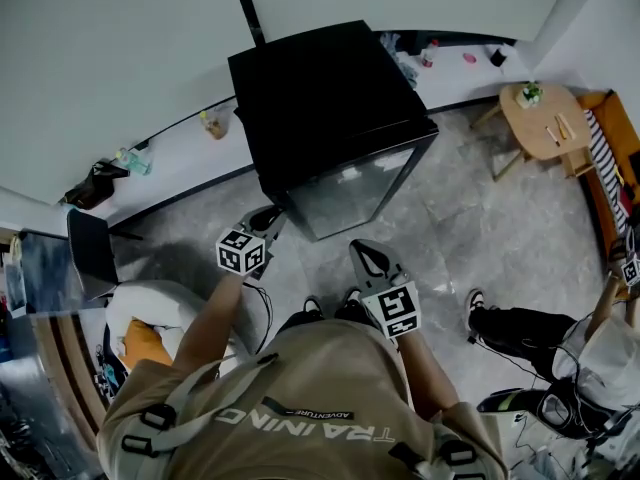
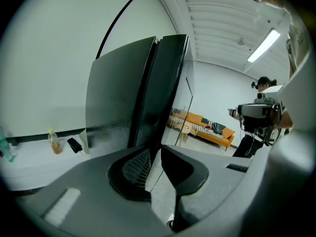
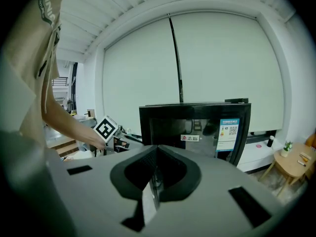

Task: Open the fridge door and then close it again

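Note:
A black fridge [image 1: 320, 98] stands against the wall, its glass door [image 1: 355, 193] shut and facing me. My left gripper [image 1: 268, 216] is at the fridge's front left corner. In the left gripper view it [image 2: 154, 154] points along the door's [image 2: 170, 83] left edge, jaws open by a narrow gap with nothing between them. I cannot tell whether it touches the door. My right gripper [image 1: 365, 253] hangs lower, short of the door, and its jaws [image 3: 157, 149] are shut on nothing. The door [image 3: 197, 132], seen straight ahead in the right gripper view, carries stickers.
A white ledge [image 1: 180, 153] with bottles [image 1: 215, 123] runs along the wall on both sides of the fridge. A round wooden table [image 1: 535, 118] and an orange sofa [image 1: 610, 138] stand at the right. Another person [image 1: 540, 338] sits at the lower right. A white cushion [image 1: 150, 303] lies at my left.

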